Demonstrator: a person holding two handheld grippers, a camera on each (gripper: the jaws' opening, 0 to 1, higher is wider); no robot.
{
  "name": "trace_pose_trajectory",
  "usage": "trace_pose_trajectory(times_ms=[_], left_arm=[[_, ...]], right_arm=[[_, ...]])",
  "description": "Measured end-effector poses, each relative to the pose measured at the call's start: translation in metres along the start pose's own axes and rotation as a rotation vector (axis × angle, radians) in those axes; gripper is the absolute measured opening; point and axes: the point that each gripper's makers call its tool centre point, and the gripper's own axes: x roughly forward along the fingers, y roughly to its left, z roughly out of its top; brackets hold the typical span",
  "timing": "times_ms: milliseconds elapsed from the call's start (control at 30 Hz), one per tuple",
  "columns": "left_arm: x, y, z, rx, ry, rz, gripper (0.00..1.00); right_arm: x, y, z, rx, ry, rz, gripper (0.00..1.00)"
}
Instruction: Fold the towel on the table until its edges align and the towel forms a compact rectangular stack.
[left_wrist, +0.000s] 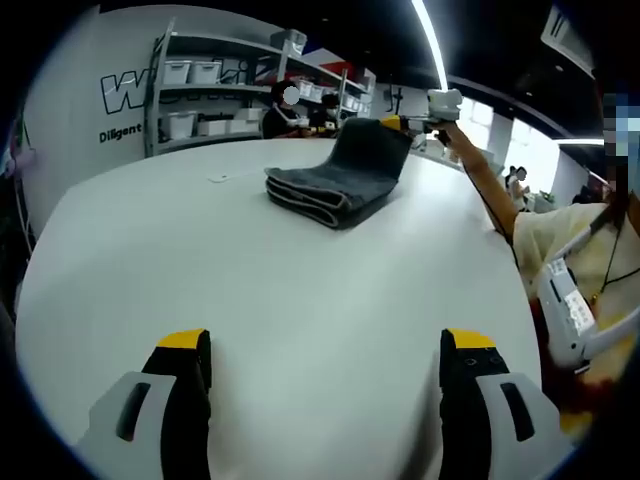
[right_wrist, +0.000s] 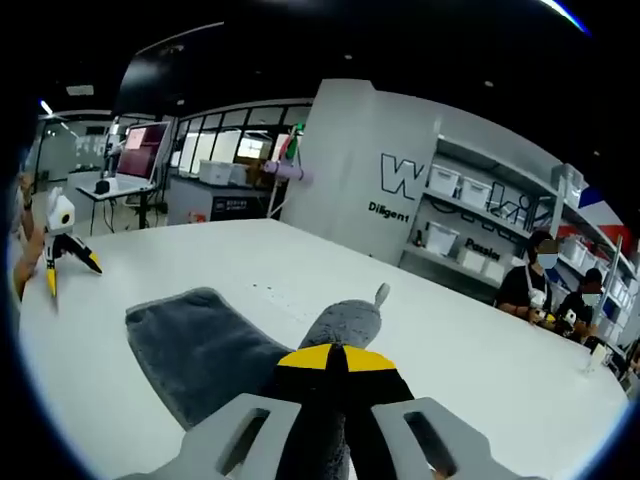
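On 1 white table (left_wrist: 300, 300), 1 grey towel (left_wrist: 345, 170): right jaws gripping it, left jaws spread.

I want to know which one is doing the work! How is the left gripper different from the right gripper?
The left gripper is open with nothing between its jaws; the right gripper is shut on the grey towel. The left gripper hangs over bare white table, away from the towel; the right gripper, at the towel's far edge, lifts one end up off the table. Both have black jaws with yellow tips.
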Motion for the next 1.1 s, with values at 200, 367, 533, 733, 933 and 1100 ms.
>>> trace_pose_trajectory(times_ms=[200, 367, 533, 733, 933, 1100], left_arm=[[0.000, 0.002, -0.002, 0.002, 0.009, 0.006, 0.93], [-0.001, 0.004, -0.002, 0.001, 0.010, 0.008, 0.93], [-0.002, 0.004, -0.001, 0.000, 0.010, 0.006, 0.93], [-0.001, 0.003, -0.002, -0.006, 0.008, 0.006, 0.93], [-0.001, 0.003, -0.002, -0.013, 0.006, 0.007, 0.93], [0.000, 0.003, -0.003, -0.017, 0.006, 0.007, 0.93]], right_arm=[[0.006, 0.010, 0.020, 0.008, -0.014, 0.024, 0.00], [0.007, 0.023, 0.036, 0.008, -0.043, 0.054, 0.00], [0.007, 0.035, 0.046, 0.006, -0.067, 0.078, 0.00], [0.008, 0.046, 0.060, 0.003, -0.093, 0.097, 0.00], [0.014, 0.060, 0.071, -0.011, -0.114, 0.125, 0.00], [0.022, 0.075, 0.080, -0.019, -0.128, 0.154, 0.00]])
